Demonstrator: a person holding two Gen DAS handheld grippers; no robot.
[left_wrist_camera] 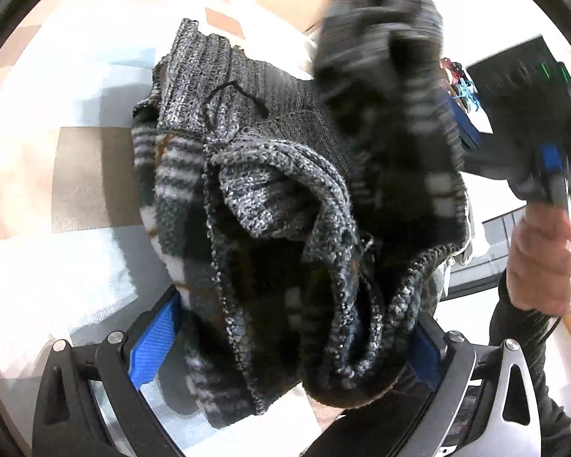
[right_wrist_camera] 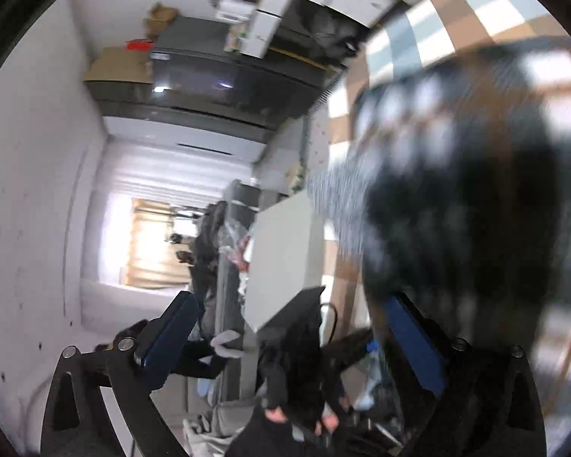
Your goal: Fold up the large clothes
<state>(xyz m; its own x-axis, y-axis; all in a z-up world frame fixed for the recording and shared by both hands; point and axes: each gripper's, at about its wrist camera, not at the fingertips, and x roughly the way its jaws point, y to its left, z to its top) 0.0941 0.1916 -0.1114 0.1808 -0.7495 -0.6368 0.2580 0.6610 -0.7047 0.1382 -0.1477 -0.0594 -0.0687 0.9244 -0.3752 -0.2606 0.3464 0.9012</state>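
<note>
Clearly a thick knit sweater, grey-black with pale stripes, bunched and hanging above a checked surface in the left wrist view. Gathered between the blue pads of the left gripper, whose jaws stand wide yet press in on a fat wad of folds, so clenched on the sweater. Up at the right of that view, smeared by motion, another part of the knit beside the right gripper, carried in a hand. From the right wrist view, right gripper spread wide with nothing between its pads, only room clutter beyond; blurred dark sweater off to its right, just beside one pad, so let go.

Judged soft, floppy and fairly heavy for cloth: bound to sag, stretch and slump wherever unsupported, with loose stitches and a stray yarn loop apt to snag on a fingertip. Not slippery; coarse knit grips well. Best taken at a firm edge such as hem, shoulder seam or cuff, pinching a single layer rather than a wad
</note>
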